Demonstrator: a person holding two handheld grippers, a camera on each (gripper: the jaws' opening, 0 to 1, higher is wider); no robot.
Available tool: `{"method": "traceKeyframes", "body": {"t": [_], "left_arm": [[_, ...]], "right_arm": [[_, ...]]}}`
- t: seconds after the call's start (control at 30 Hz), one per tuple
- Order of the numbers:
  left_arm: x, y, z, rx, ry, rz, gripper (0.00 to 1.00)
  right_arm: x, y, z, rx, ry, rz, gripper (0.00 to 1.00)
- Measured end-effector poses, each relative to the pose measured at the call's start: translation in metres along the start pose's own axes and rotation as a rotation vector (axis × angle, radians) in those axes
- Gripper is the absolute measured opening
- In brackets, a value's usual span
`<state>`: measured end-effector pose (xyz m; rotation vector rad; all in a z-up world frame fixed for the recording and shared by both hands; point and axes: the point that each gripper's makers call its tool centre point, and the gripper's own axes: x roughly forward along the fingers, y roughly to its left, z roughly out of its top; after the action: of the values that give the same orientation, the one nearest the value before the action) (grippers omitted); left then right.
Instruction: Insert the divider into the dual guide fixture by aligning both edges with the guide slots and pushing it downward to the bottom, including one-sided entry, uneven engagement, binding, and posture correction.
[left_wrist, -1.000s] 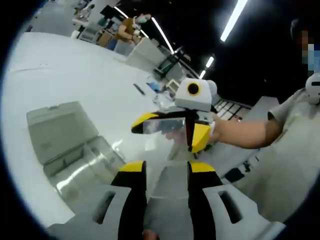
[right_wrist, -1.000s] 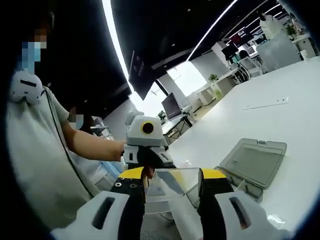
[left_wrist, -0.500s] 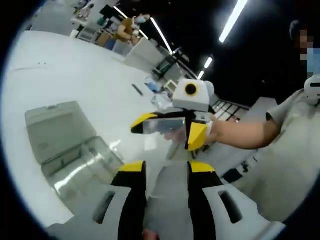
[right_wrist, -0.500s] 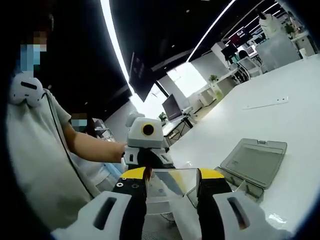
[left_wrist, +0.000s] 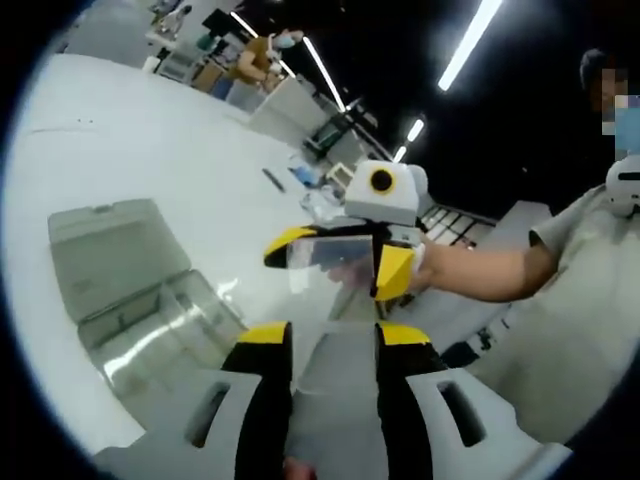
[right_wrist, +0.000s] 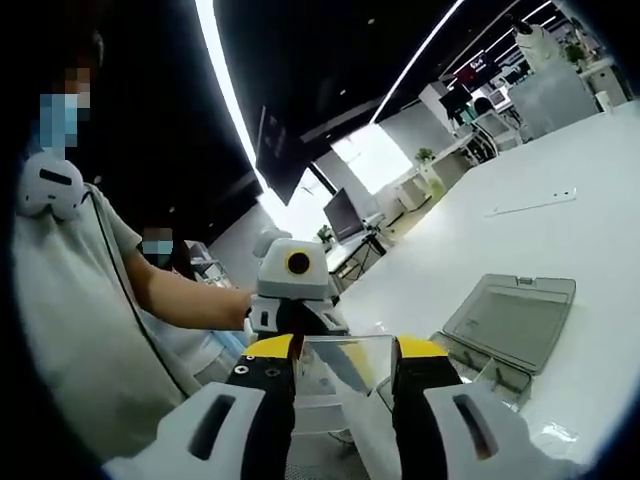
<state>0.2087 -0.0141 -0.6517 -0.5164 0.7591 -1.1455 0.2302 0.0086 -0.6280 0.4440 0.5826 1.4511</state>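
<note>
While both grippers' jaws are clamping the clear divider (right_wrist: 335, 372) between them, it is hanging above the open fixture box (left_wrist: 140, 300) on the desk (left_wrist: 150, 150).

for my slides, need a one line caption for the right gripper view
Both grippers, right gripper and left gripper, hold a clear divider in the air above the white table, open clear box beyond.

Ceiling strip lights (left_wrist: 470, 42) blaze against a dark ceiling. Below them the white table (left_wrist: 150, 150) glares pale. Fisheye bending curves everything near the edges, slightly soft.
</note>
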Motion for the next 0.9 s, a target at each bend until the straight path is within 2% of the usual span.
{"method": "traceKeyframes", "body": {"t": [0.23, 0.4, 0.6, 0.9], "left_arm": [[-0.0019, 0.0006, 0.0002, -0.012, -0.007, 0.003, 0.30], [-0.0034, 0.0059, 0.0023, 0.025, -0.014, 0.042, 0.30], [-0.0044, 0.0075, 0.0019, 0.065, -0.005, 0.070, 0.36], [-0.0059, 0.0092, 0.0004, 0.082, 0.003, 0.084, 0.35]], "right_arm": [[0.0008, -0.0003, -0.0009, 0.001, 0.008, -0.010, 0.33], [0.0014, -0.0036, -0.0015, 0.001, 0.017, -0.029, 0.32], [0.0037, -0.0080, -0.0051, -0.001, 0.033, -0.050, 0.29], [0.0046, -0.0077, -0.0069, 0.013, 0.035, -0.051, 0.27]]}}
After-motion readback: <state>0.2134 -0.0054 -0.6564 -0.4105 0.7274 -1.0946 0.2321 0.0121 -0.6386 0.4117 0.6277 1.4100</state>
